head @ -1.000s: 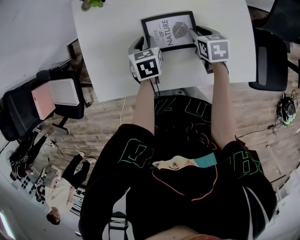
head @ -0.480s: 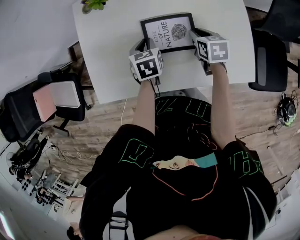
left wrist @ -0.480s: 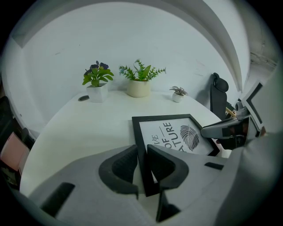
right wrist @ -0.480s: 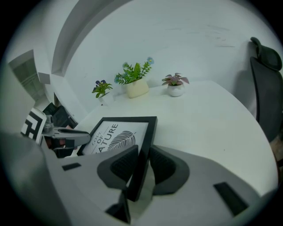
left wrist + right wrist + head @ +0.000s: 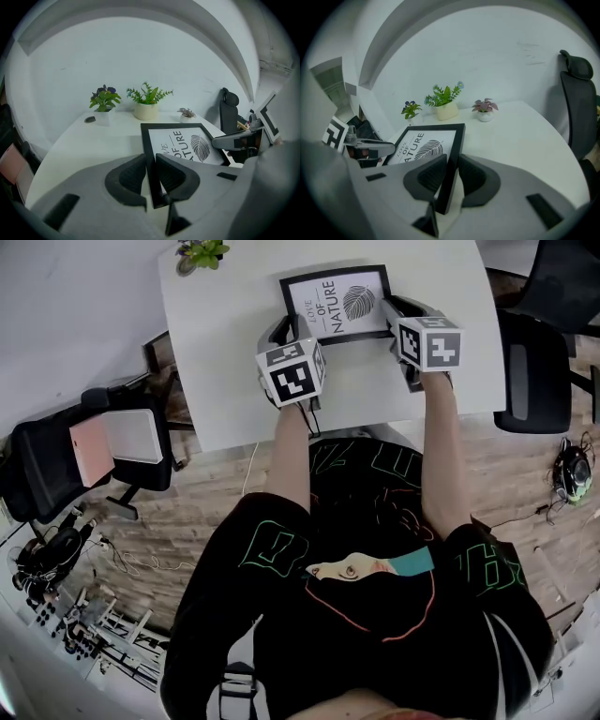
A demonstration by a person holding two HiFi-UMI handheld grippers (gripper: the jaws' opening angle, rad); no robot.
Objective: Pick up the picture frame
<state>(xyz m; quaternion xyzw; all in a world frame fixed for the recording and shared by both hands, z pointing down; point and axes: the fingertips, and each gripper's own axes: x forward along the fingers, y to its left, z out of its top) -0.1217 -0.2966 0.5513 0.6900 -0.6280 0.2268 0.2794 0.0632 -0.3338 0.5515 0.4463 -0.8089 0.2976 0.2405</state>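
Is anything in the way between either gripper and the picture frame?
Nothing visible. The left gripper and right gripper each have a side rail of the picture frame between their closing jaws, pads pressing on it.

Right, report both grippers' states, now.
Left gripper: jaws closing, clamped on the left edge of the picture frame.
Right gripper: jaws closing, clamped on the picture frame's right edge.
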